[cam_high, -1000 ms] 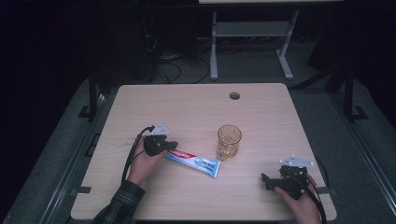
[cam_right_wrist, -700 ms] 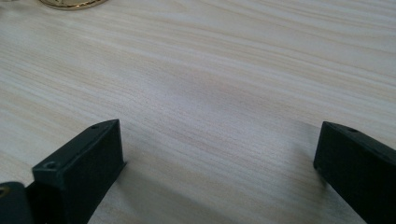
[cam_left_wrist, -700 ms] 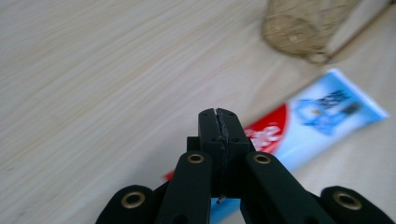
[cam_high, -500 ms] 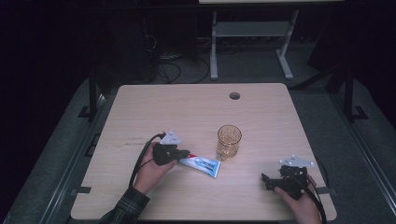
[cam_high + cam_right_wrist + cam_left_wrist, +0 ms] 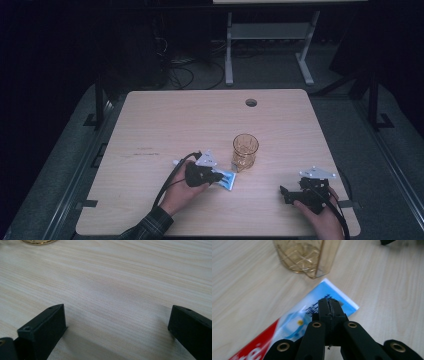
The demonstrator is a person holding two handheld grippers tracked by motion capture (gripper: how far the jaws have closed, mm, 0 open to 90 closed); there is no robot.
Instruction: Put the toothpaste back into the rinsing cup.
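Note:
A red, white and blue toothpaste tube [image 5: 229, 181] lies flat on the wooden table [image 5: 200, 120], its crimped end near an amber glass tumbler [image 5: 245, 150]. My left gripper [image 5: 220, 176] hovers over the tube with its jaws pressed together. In the left gripper view the left gripper [image 5: 329, 302] has nothing between its jaws, the tube [image 5: 287, 327] lies beneath them and the tumbler [image 5: 307, 255] stands just beyond. My right gripper [image 5: 284, 194] rests at the front right, pointing left. In the right gripper view the right gripper [image 5: 117, 312] stands wide open over bare wood.
A round cable hole [image 5: 251, 102] sits near the table's far edge. The tumbler's base [image 5: 37, 242] shows at the top left of the right gripper view. Dark floor, cables and a metal stand [image 5: 229, 55] lie behind the table.
My left gripper has slid to the right along the tube, from its cap end toward the crimped end near the tumbler. The tube, the tumbler and the right gripper have stayed put.

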